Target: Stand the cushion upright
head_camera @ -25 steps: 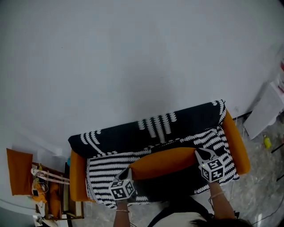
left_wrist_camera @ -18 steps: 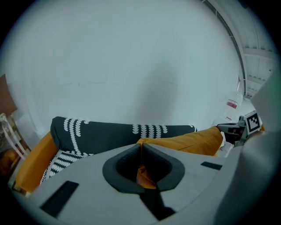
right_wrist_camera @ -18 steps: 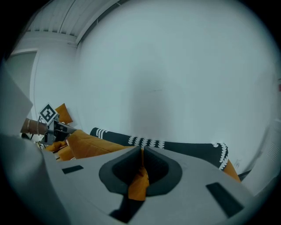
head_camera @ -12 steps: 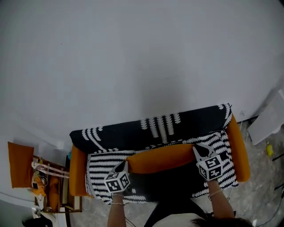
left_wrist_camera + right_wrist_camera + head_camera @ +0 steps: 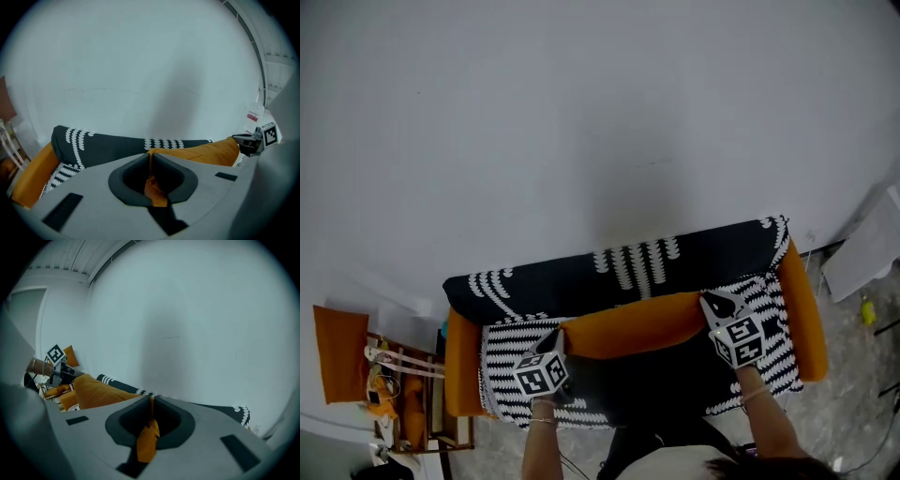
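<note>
Comparing with the head view of a second ago: both grippers have gone up the picture toward the backrest (image 5: 675, 261) of the sofa (image 5: 803, 314), and the orange cushion (image 5: 633, 324) has gone with them. Its long upper edge now lies just below the foot of the backrest. Before, a wider strip of the striped cover (image 5: 508, 349) showed between the two. The left gripper (image 5: 555, 339) has also drifted slightly leftward in frame.

The left gripper's jaws are all but together, with a fold of orange fabric nipped between them. That is plain in the left gripper view (image 5: 150, 159). I have the cushion's left end here.

The right gripper's (image 5: 711, 302) jaws are opening a touch, yet a tongue of orange fabric is still pinched between the pads (image 5: 151, 401). I have the right end here.

The cushion spans the seat from one gripper to the other, lengthwise along the sofa. In the left gripper view it (image 5: 206, 151) runs from my jaws off right to the other gripper (image 5: 255, 140). In the right gripper view it (image 5: 98, 392) runs left to the left gripper (image 5: 54, 363). I cannot tell whether it touches the backrest. Behind the sofa is a plain white wall (image 5: 581, 141).
</note>
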Demonstrator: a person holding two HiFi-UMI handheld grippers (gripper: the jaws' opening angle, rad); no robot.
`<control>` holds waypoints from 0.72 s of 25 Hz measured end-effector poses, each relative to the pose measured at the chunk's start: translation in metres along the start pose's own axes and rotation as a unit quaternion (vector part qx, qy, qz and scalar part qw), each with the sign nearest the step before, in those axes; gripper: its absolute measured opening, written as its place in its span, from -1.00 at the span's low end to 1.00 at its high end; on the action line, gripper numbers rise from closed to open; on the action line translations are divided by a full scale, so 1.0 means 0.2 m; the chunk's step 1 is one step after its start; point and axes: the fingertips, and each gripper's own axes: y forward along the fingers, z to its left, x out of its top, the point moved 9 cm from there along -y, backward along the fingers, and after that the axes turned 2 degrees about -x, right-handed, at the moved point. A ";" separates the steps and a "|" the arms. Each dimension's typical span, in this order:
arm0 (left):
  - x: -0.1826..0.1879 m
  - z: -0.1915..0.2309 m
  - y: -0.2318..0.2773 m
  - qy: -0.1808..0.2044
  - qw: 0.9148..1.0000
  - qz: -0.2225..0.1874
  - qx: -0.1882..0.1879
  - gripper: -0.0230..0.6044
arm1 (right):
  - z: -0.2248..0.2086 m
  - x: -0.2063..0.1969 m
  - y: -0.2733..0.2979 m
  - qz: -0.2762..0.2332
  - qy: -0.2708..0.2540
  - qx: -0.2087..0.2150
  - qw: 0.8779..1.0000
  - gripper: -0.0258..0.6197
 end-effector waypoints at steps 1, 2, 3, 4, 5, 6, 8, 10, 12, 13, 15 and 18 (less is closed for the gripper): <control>0.01 0.01 0.01 -0.001 1.000 -0.001 0.000 -0.82 | 0.00 0.00 0.01 -0.001 0.002 0.001 1.000 -0.82; 0.01 0.02 0.02 -0.002 1.000 -0.001 0.000 -0.82 | 0.00 0.01 0.02 -0.002 0.004 0.002 1.000 -0.82; 0.03 0.02 0.03 -0.001 1.000 -0.001 0.000 -0.82 | -0.01 0.02 0.03 -0.002 0.005 0.002 1.000 -0.82; 0.04 0.03 0.04 -0.001 1.000 0.000 -0.001 -0.81 | -0.01 0.03 0.04 -0.003 0.006 0.001 1.000 -0.81; 0.05 0.04 0.06 0.000 1.000 0.000 -0.001 -0.80 | -0.02 0.03 0.06 -0.004 0.007 0.000 1.000 -0.81; 0.06 0.04 0.07 -0.001 1.000 0.001 -0.001 -0.79 | -0.02 0.04 0.07 -0.005 0.008 -0.001 1.000 -0.81; 0.09 0.06 0.11 -0.003 1.000 0.002 -0.002 -0.77 | -0.04 0.06 0.11 -0.007 0.011 -0.004 1.000 -0.81; 0.12 0.09 0.14 -0.008 1.000 0.003 -0.004 -0.72 | -0.04 0.08 0.15 -0.007 0.014 -0.008 1.000 -0.81; 0.14 0.11 0.17 -0.010 1.000 0.005 -0.006 -0.70 | -0.05 0.10 0.19 -0.007 0.016 -0.010 1.000 -0.80; 0.15 0.11 0.18 -0.010 1.000 0.005 -0.006 -0.69 | -0.06 0.11 0.20 -0.008 0.017 -0.010 1.000 -0.80; 0.18 0.13 0.21 -0.008 1.000 0.006 -0.007 -0.67 | -0.07 0.12 0.23 -0.009 0.019 -0.012 1.000 -0.80; 0.21 0.15 0.26 -0.011 1.000 0.006 -0.009 -0.65 | -0.08 0.14 0.29 -0.009 0.020 -0.017 1.000 -0.80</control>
